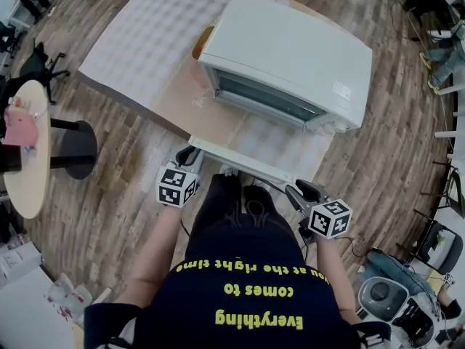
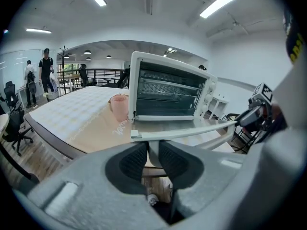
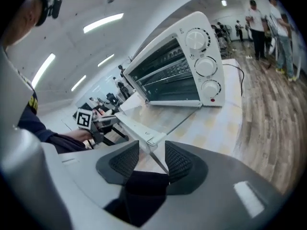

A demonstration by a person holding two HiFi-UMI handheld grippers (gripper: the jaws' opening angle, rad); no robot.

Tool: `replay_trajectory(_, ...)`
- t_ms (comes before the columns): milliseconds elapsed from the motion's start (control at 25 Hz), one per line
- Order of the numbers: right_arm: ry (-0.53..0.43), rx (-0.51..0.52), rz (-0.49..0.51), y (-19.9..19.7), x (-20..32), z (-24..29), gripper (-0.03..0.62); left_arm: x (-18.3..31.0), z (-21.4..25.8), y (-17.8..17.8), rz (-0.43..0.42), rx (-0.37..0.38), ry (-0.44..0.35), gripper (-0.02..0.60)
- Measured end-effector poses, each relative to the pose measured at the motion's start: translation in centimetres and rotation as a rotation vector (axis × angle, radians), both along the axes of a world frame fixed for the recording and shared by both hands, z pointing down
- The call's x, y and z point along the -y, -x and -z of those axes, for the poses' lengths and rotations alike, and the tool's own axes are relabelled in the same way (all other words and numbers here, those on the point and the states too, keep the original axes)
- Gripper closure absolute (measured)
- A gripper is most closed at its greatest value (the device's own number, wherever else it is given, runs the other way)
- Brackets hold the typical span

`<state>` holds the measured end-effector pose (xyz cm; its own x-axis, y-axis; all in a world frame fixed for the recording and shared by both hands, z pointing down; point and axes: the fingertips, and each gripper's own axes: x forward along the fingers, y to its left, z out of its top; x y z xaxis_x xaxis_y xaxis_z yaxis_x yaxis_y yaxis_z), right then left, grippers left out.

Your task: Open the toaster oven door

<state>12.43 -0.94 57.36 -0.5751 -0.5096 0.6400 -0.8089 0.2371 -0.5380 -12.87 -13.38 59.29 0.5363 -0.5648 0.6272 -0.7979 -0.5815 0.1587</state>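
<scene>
A white toaster oven (image 1: 290, 57) sits on a checked table (image 1: 131, 42), its glass door (image 1: 251, 140) folded down flat toward the person (image 1: 247, 297) standing at the table's edge. The door's white handle (image 1: 240, 160) runs along the near edge, between the two grippers. The left gripper (image 1: 190, 155) has its jaws drawn narrow, the pads (image 2: 134, 159) pressed on the handle's left end. The right gripper (image 1: 296, 191) sits at the handle's right end with its jaws parted. That end lies between the pads, which do not press on it. A pink cup (image 2: 118, 107) stands on the table just beside the oven's left side.
</scene>
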Motion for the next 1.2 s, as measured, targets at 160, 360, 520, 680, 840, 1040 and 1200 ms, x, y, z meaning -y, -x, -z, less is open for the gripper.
replay_trajectory(160,0.008,0.162,-0.109,-0.5,0.5,0.9,0.407,-0.1,0.0,0.0,-0.006,0.000,-0.011,0.506)
replay_trajectory(360,0.025,0.163,-0.137,-0.9,1.2,0.2,0.443,-0.2,-0.3,0.0,-0.002,0.005,-0.019,0.506)
replay_trajectory(520,0.030,0.146,-0.119,-0.8,1.2,-0.3,0.456,-0.3,-0.7,0.0,-0.005,0.024,-0.015,0.506)
replay_trajectory(680,0.032,0.148,-0.100,-0.7,1.2,-0.4,0.456,-0.3,-0.8,0.0,0.003,0.028,-0.019,0.506)
replay_trajectory(840,0.041,0.114,-0.064,-0.6,1.0,-0.6,0.454,-0.6,-0.8,0.1,0.002,0.039,-0.002,0.505)
replay_trajectory(1040,0.064,0.076,-0.031,-0.5,0.7,-1.7,0.454,-1.7,-0.7,1.3,0.033,0.015,0.014,0.499)
replay_trajectory(1200,0.078,0.057,-0.018,-0.4,0.5,-2.4,0.456,-1.8,0.0,2.1,0.054,0.001,-0.017,0.513)
